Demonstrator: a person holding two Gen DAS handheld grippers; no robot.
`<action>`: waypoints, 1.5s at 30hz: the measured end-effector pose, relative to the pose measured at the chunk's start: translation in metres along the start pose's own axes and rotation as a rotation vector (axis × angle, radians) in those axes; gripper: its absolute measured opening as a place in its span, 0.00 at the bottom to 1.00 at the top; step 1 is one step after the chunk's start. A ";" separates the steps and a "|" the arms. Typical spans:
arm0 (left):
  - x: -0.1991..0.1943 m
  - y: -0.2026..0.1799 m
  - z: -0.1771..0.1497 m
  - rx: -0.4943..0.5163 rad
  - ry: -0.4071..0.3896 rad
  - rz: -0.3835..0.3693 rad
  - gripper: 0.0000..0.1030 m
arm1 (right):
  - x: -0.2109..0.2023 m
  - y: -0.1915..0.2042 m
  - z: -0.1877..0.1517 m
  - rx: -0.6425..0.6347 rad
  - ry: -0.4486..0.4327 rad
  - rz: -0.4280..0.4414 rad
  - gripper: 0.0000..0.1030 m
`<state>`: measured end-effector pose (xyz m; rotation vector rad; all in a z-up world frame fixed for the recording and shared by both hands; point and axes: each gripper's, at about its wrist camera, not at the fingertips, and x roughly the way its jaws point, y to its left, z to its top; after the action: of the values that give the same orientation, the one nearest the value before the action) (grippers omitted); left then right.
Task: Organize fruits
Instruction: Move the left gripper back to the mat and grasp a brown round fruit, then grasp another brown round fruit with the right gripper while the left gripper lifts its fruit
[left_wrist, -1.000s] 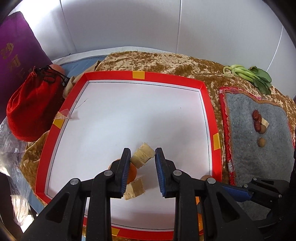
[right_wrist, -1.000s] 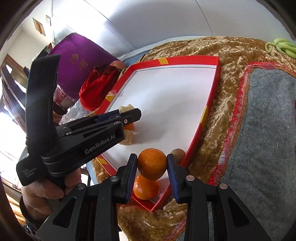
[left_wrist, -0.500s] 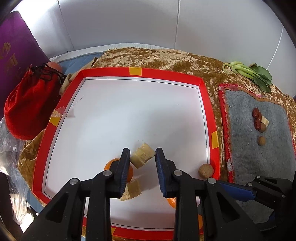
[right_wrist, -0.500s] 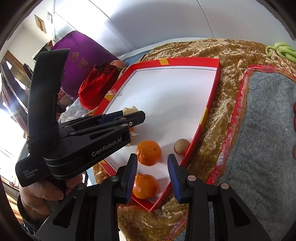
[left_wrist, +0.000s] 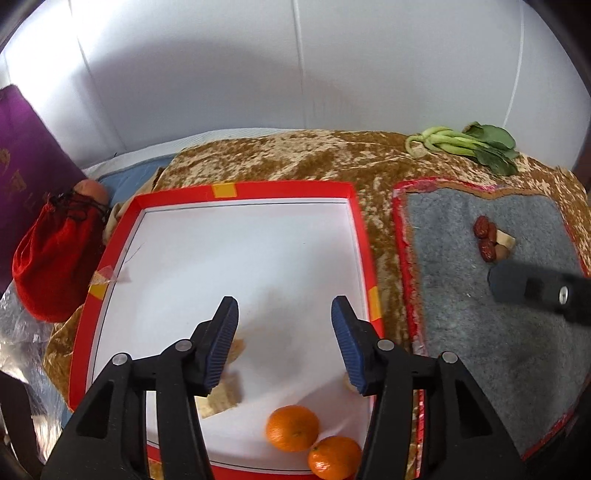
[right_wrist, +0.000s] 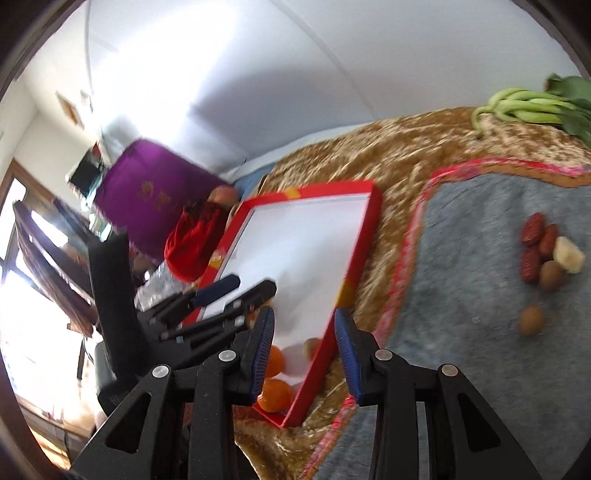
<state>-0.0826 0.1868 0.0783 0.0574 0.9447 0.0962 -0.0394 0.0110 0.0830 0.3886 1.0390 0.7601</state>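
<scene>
The left gripper (left_wrist: 284, 317) has its jaws spread wide with nothing between them, hanging over the near part of the red-rimmed white tray (left_wrist: 354, 206). Just under its left finger lie pale, cut chunks (left_wrist: 221, 397), partly hidden. Nearer the tray's front edge two oranges (left_wrist: 292, 428) sit touching each other, and a small tan piece peeks out by the right finger.

The right gripper (right_wrist: 304, 350) is open too, empty, poised above the tray's near right corner where it meets the gold cloth (right_wrist: 369, 155). From here the oranges (right_wrist: 275, 395) show in that corner with a small brown fruit (right_wrist: 312, 347) just beside them.

Farther out, on the grey mat (left_wrist: 480, 343), red dates (left_wrist: 485, 238) cluster with a pale chunk and brown round fruits. Bok choy (left_wrist: 469, 146) lies at the far edge; a red pouch (left_wrist: 51, 266) sits left of the tray.
</scene>
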 end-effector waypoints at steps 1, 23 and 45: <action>-0.001 -0.010 0.001 0.029 -0.009 -0.017 0.52 | -0.011 -0.009 0.005 0.027 -0.023 -0.002 0.35; 0.038 -0.176 0.014 0.247 0.068 -0.312 0.53 | -0.095 -0.158 0.016 0.495 -0.032 -0.150 0.38; 0.062 -0.168 0.020 0.224 0.124 -0.379 0.19 | -0.019 -0.173 0.031 0.522 0.074 -0.263 0.27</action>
<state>-0.0207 0.0268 0.0248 0.0790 1.0724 -0.3606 0.0471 -0.1200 0.0024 0.6566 1.3272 0.2610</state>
